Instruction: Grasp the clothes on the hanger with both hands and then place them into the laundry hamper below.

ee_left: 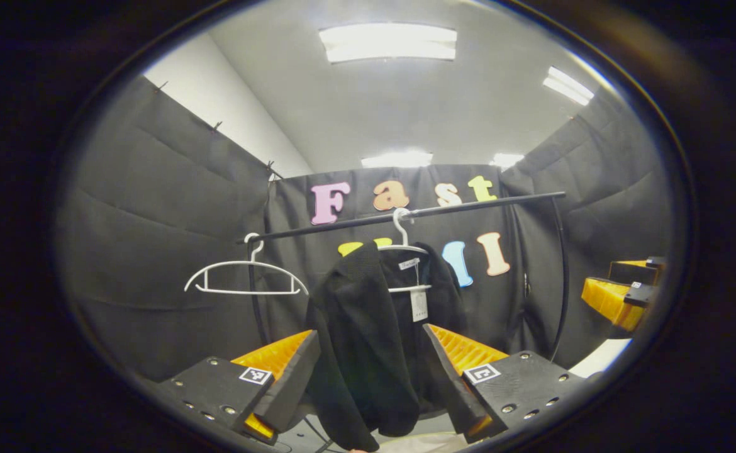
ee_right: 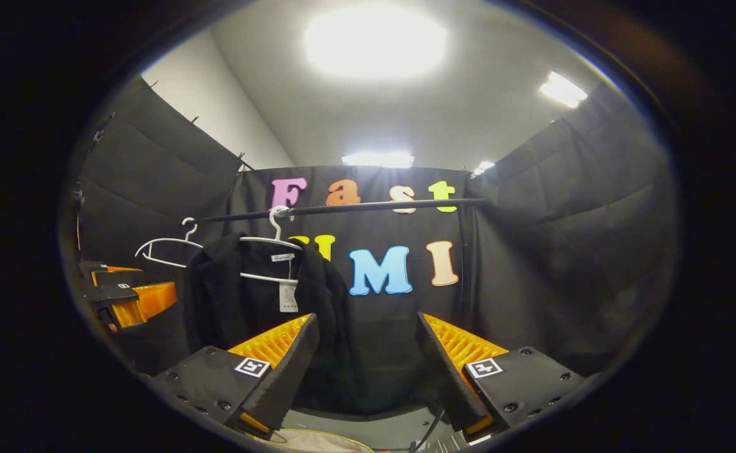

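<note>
The left gripper (ee_left: 371, 371) is facing the black jacket (ee_left: 368, 340), fingers spread wide and gripping nothing. The right gripper (ee_right: 365, 371) is likewise holding its fingers apart, with the jacket ahead to its left. The jacket is hanging on a white hanger (ee_left: 402, 248) from the black rail (ee_left: 406, 216), beside an empty hanger (ee_left: 245, 277).

We see both views lit from above by ceiling light panels (ee_left: 387, 42); in the right gripper view the nearest panel (ee_right: 375, 41) blows out into white glare. The cloth walls stay dim, and straight lines bow toward the edges.
</note>
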